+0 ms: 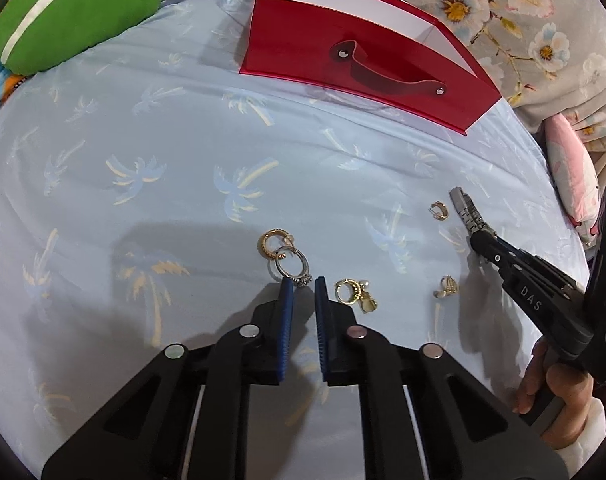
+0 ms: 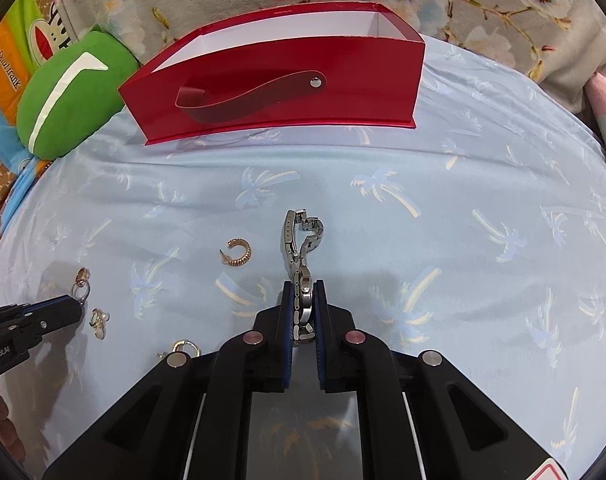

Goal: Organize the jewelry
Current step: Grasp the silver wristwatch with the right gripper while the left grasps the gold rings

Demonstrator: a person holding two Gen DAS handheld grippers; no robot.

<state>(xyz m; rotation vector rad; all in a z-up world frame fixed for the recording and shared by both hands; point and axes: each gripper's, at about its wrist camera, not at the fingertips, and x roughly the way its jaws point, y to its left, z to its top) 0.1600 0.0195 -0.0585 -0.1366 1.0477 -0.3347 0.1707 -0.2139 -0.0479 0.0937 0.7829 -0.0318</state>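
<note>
Palm-print sheet under a silver, steel-linked, seemingly folded bracelet.

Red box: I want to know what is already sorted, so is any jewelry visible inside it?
No, the right wrist view shows only the red box's white inner wall; no jewelry visible inside.

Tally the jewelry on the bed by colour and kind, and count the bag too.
gold earrings: 4 (one cluster may hide more)
silver ring: 1
silver watch band: 1
red bag: 1
Total: 7
</note>
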